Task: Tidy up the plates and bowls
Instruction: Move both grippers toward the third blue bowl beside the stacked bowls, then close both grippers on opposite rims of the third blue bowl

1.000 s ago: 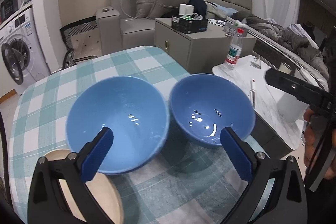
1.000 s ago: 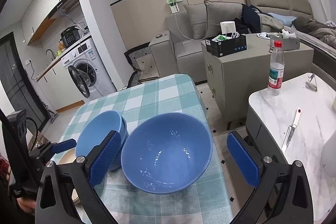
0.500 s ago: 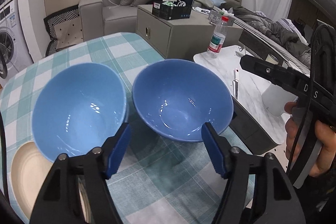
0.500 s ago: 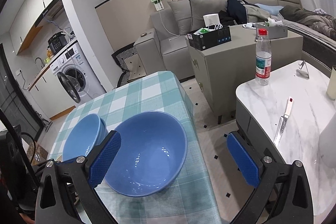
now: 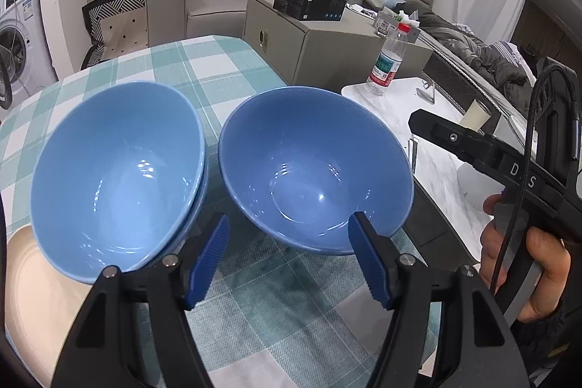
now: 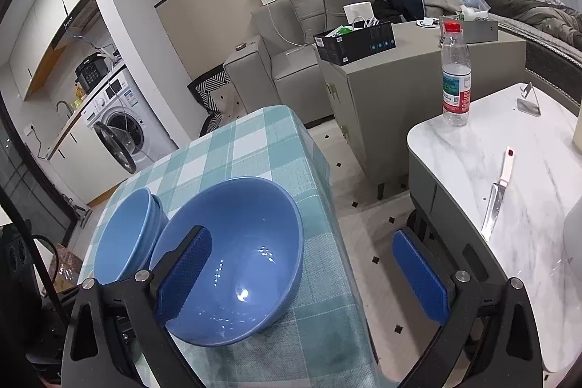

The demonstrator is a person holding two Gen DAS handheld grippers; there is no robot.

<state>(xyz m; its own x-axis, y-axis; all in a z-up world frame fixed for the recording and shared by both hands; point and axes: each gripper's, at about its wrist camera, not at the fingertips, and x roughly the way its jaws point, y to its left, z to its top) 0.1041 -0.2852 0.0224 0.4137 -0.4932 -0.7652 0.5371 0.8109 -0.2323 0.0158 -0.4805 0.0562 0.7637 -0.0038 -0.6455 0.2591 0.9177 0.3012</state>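
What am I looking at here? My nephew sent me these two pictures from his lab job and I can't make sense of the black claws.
The claws are two hand-held grippers with blue pads; a person holds one in each hand, and a camera on each looks along its fingers. One picture is from the left gripper, the other from the right gripper. You can see the person's right hand in the left view. On the checked tablecloth sit a single blue bowl, a stack of blue bowls and a cream plate. Both grippers are open and hold nothing.

Cream plate [image 5: 32, 293] cut off at left edge, partly under stacked bowls [image 5: 116, 170].
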